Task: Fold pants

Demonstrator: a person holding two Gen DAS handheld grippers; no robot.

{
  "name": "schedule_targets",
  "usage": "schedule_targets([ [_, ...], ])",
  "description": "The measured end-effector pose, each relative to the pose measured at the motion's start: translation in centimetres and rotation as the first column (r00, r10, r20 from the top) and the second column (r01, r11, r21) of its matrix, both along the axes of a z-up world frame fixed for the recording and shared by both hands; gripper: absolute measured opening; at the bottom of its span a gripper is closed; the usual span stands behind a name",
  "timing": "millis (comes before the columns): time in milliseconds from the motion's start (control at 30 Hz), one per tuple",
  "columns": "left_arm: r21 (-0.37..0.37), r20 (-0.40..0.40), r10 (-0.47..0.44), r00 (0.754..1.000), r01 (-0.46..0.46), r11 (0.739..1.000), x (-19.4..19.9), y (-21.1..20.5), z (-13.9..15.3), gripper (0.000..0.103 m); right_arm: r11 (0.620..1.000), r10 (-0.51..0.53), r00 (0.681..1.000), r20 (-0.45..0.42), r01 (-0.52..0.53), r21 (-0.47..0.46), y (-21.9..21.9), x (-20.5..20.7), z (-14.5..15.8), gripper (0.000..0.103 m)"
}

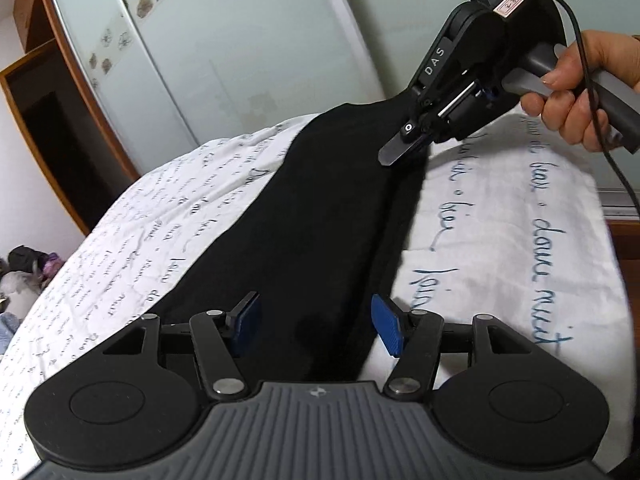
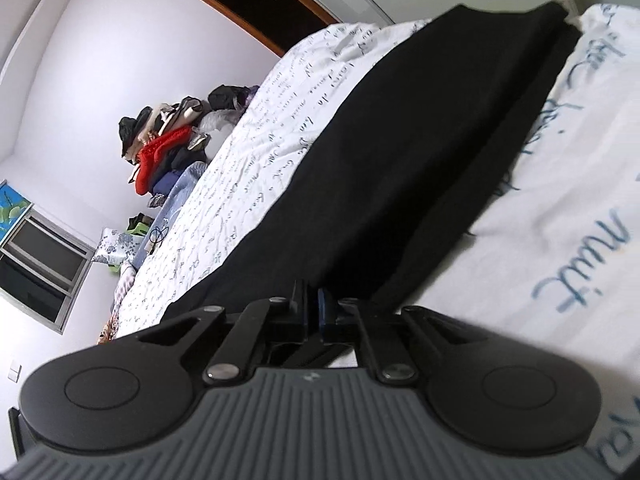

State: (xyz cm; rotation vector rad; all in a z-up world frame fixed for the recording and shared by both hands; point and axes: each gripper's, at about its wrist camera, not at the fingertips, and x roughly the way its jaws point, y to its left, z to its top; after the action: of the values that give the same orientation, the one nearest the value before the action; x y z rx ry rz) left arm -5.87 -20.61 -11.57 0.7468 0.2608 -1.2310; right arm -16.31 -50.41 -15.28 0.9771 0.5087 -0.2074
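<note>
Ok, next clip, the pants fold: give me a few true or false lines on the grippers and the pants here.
1. The left gripper is open. True.
2. The right gripper is wide open above the bed. False: its fingers are closed on the black pants.
3. The pants lie on a white bedsheet with script print. True.
4. The pants are red. False: they are black.
5. The left gripper's blue pads are clamped on the fabric. False: they stand apart over it.

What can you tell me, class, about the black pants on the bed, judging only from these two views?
The black pants are plain dark cloth lying stretched lengthwise on the white bedspread printed with script. One long edge shows a second layer beneath. The right gripper pinches the far end, lifting it; the left gripper is open at the near end.
</note>
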Motion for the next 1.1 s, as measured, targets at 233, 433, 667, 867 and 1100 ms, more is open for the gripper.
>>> schedule_targets([
  [233, -0.013, -0.024, 0.015, 1.0, -0.015, 1.0, 0.0, -0.5, -0.1, 0.06, 1.0, -0.01, 0.999, -0.05, 0.009, -0.026, -1.4, -1.5, 0.5, 0.013],
  [433, -0.058, -0.027, 0.047, 0.999, -0.049, 0.997, 0.5, 0.4, 0.7, 0.06, 0.98, -0.199, 0.98, -0.013, 0.199, 0.004, -6.0, -3.6, 0.7, 0.032],
  [667, -0.03, -0.066, 0.051, 0.997, -0.053, 0.998, 1.3, -1.5, 1.0, 0.06, 0.973, -0.231, 0.972, -0.031, 0.23, -0.027, -6.4, -3.4, 0.4, 0.015],
  [867, -0.017, -0.08, 0.019, 0.997, -0.02, 1.0, 1.0, -3.7, 0.9, 0.06, 0.973, -0.228, 0.972, 0.057, 0.229, -0.011, -5.4, -4.9, 1.9, 0.006],
  [1100, 0.02, 0.01, -0.023, 1.0, 0.023, 1.0, -0.6, -5.6, -0.3, 0.06, 0.974, -0.217, 0.971, 0.097, 0.222, -0.036, -5.3, -5.4, 4.2, 0.006],
])
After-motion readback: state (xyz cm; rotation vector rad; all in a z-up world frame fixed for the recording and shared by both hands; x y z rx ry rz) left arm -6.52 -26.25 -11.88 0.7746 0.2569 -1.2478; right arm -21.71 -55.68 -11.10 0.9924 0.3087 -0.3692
